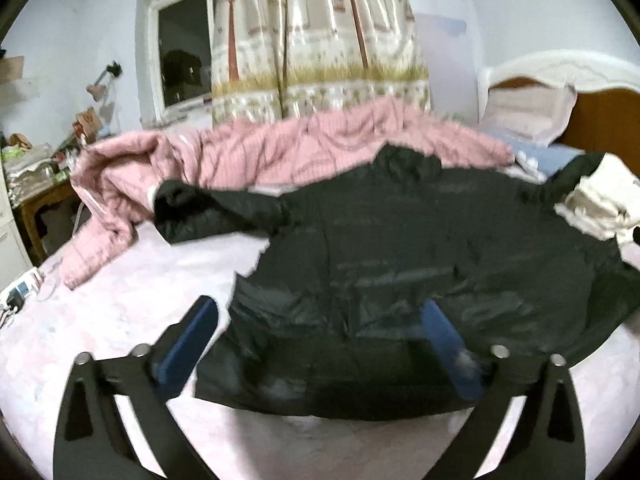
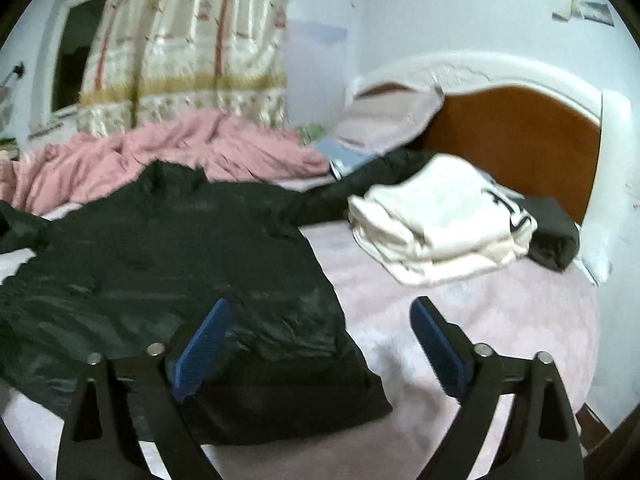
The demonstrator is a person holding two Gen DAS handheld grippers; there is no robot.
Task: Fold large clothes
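On the bed: black jacket (image 1: 400, 248) spread flat, hem near, collar far.
Both sets of jaws are seen spread wide and empty above the hem: left gripper (image 1: 320, 324) over the hem's left part, right gripper (image 2: 320, 320) over its right corner. The long axis is judged to run near to far; sleeves are flung left and right. Folded white clothes (image 2: 436, 220) are stacked far right.

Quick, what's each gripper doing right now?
Left gripper: open, holding nothing, above the black jacket.
Right gripper: open, holding nothing, above the jacket's hem.
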